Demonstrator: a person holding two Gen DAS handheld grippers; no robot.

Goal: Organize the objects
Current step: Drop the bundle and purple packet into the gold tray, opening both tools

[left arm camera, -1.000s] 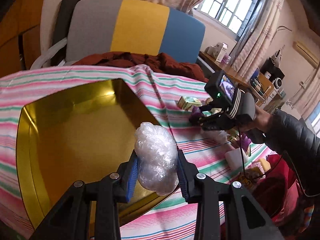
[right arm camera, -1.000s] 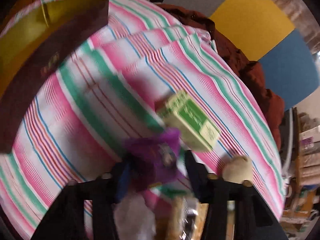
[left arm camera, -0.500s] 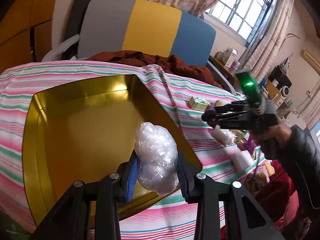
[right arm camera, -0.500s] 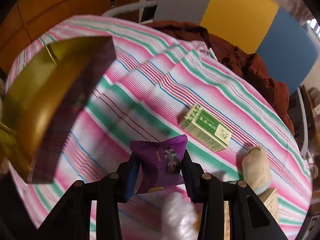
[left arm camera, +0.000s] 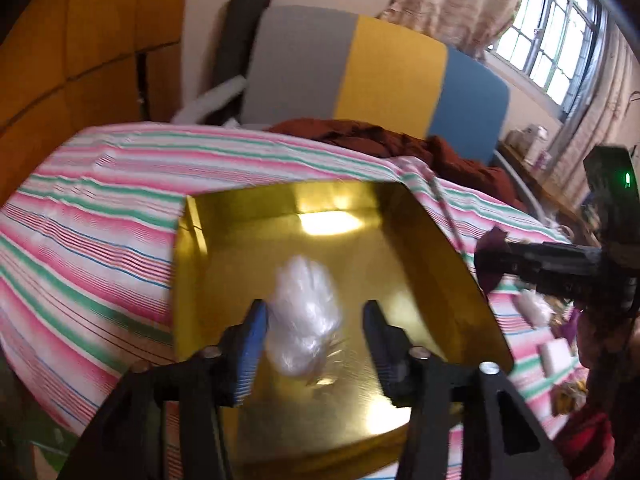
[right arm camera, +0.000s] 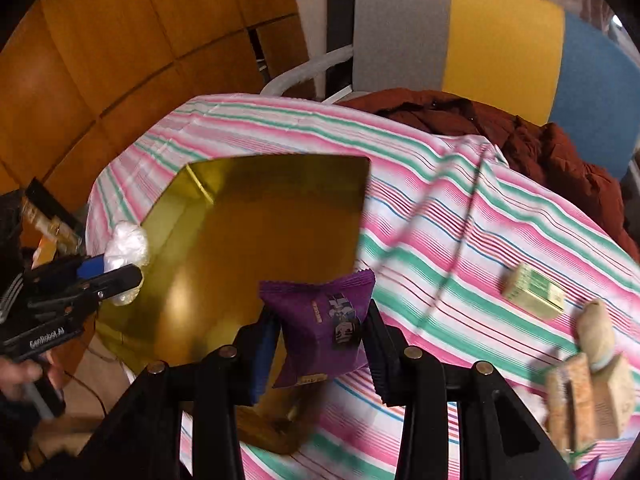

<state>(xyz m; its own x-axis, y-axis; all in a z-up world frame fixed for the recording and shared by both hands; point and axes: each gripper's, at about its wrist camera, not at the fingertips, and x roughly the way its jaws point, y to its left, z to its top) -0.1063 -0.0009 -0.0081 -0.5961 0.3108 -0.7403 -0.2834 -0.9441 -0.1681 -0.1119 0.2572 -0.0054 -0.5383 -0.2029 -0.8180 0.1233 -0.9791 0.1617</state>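
Striped cloth (left arm camera: 100,216) in pink, green and white covers the table, and a shallow gold tray (left arm camera: 404,240) lies on it. Over the tray's near part the left gripper (left arm camera: 314,332) has its jaws opening; the crumpled clear plastic bag (left arm camera: 304,316) sits blurred between them, against the blue left pad and clear of the right one. From the right wrist view, the right gripper (right arm camera: 320,344) is clamped on a purple snack packet (right arm camera: 320,320) just above the tray's near right edge. Farther right on the cloth lie a green box (right arm camera: 534,290), a beige stuffed toy (right arm camera: 598,328) and some cork-coloured blocks (right arm camera: 588,392). Beyond the table a dark red garment (right arm camera: 520,136) is heaped before a chair back (left arm camera: 360,68) in grey, yellow and blue; orange wood panels (right arm camera: 100,60) line the left wall, and a curtained window (left arm camera: 556,44) stands at the far right.

A second ago the left pads pressed the bag on both sides; now a gap shows. The right gripper, then low among the objects on the cloth, has risen and come over to the tray with the packet.
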